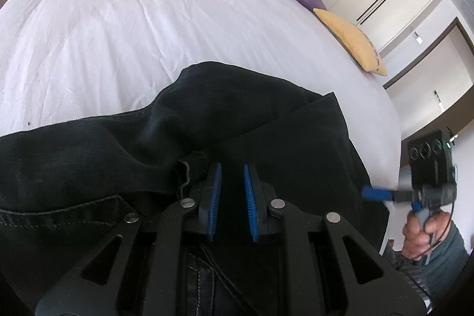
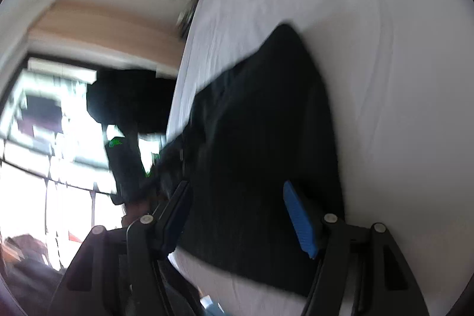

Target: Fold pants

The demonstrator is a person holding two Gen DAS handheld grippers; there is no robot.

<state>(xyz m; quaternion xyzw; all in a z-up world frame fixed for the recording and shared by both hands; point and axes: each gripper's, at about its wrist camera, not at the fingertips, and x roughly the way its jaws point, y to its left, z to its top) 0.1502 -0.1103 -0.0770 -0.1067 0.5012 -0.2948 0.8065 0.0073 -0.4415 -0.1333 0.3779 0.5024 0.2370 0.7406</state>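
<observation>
Your pair of black denim pants (image 1: 225, 120) lies across the near edge of the white-sheeted bed (image 1: 118, 28), partly doubled over, with a stitched pocket seam and a loose hem showing just in front of your left gripper (image 1: 232, 197). That gripper's blue ribbed pads stand close together with only a narrow gap, and dark cloth seems to sit in it, but you can't tell from here whether it is truly pinched or just lying behind. If it isn't, the layer may slide out the moment you lift or drag, and the fold will collapse. Your right gripper (image 2: 237, 215) hangs with its jaws wide apart over the right-hand part of the pants, gripping nothing; the view from it is smeared by motion, so it is hard to judge which edge lies beneath. Close too early and you may catch only the top layer, or a pinch of sheet with it, and pull the bedding up. Watch the side of the bed too: the pants reach near it, and a hard tug could spill them off.
</observation>
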